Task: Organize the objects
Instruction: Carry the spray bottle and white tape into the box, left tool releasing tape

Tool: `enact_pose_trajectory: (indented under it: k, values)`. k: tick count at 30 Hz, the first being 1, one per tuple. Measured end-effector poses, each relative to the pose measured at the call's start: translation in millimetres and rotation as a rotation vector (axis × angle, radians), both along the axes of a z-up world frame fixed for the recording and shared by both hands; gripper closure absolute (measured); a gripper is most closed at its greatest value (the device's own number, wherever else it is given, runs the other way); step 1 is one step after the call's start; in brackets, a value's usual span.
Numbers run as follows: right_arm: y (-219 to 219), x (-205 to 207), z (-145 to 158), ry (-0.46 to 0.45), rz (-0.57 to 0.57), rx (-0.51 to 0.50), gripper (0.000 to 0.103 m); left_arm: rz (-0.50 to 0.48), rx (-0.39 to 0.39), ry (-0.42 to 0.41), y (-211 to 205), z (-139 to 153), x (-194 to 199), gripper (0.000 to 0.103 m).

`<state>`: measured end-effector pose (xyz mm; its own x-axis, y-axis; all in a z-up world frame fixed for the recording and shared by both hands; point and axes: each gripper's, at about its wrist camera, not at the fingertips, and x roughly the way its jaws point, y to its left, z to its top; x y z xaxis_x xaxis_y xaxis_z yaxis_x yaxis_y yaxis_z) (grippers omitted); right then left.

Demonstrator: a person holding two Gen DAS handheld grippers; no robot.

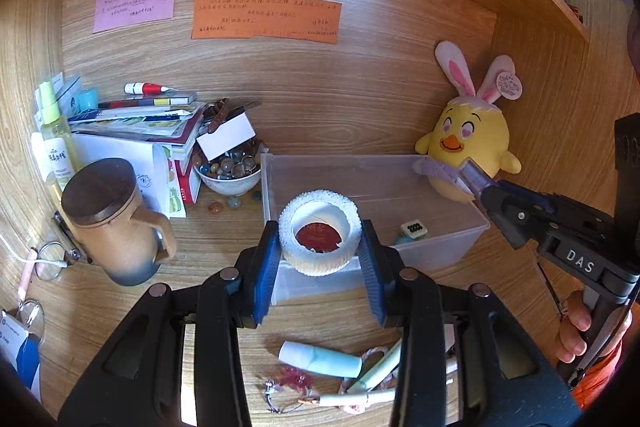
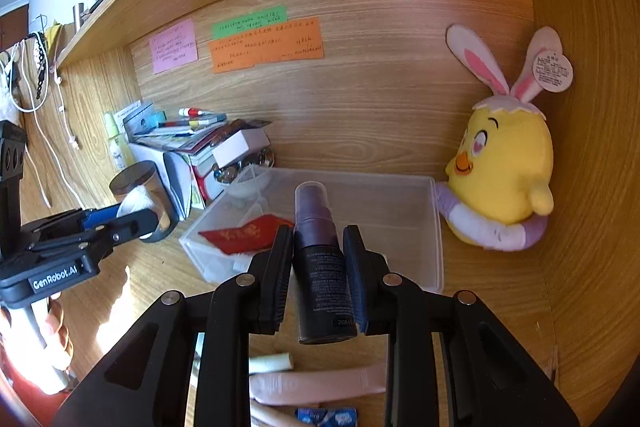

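My left gripper (image 1: 320, 251) is shut on a white roll of tape (image 1: 319, 239) and holds it over the front left of a clear plastic bin (image 1: 440, 239). My right gripper (image 2: 318, 259) is shut on a dark spray bottle (image 2: 322, 267) with a purple cap, held over the bin's front edge (image 2: 434, 227). A red envelope (image 2: 244, 233) lies in the bin; through the roll's hole it shows in the left wrist view (image 1: 318, 234). A die (image 1: 414, 228) also lies in the bin. The right gripper shows in the left wrist view (image 1: 476, 179), the left gripper in the right wrist view (image 2: 132, 217).
A yellow chick plush (image 1: 468, 143) sits behind the bin at the right. A brown lidded mug (image 1: 114, 223), a bowl of marbles (image 1: 228, 171) and stacked books (image 1: 148, 123) stand at the left. Tubes and small items (image 1: 320, 359) lie on the desk near the front.
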<state>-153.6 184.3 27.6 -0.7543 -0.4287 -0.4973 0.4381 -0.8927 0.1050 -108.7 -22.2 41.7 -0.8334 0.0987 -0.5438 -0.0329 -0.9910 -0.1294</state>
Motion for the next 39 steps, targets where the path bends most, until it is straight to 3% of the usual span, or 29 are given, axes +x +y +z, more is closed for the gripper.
enact_pose_trajectory:
  k: [10, 23, 36, 39]
  values:
    - [-10.2, -43.8, 3.1, -0.016, -0.022, 0.021, 0.08, -0.009, 0.027, -0.052, 0.0, -2.2, -47.4, 0.065]
    - [-8.3, -95.5, -44.0, -0.166, -0.069, 0.081, 0.08, -0.01, -0.029, -0.189, 5.7, -43.3, -96.9, 0.065]
    - [-20.9, -113.4, -69.9, -0.223, -0.074, 0.178, 0.08, -0.059, -0.019, -0.228, 10.3, -57.8, -104.8, 0.065]
    - [-21.8, -113.9, -72.9, -0.232, -0.073, 0.19, 0.08, -0.07, -0.008, -0.232, 9.3, -57.4, -103.3, 0.06]
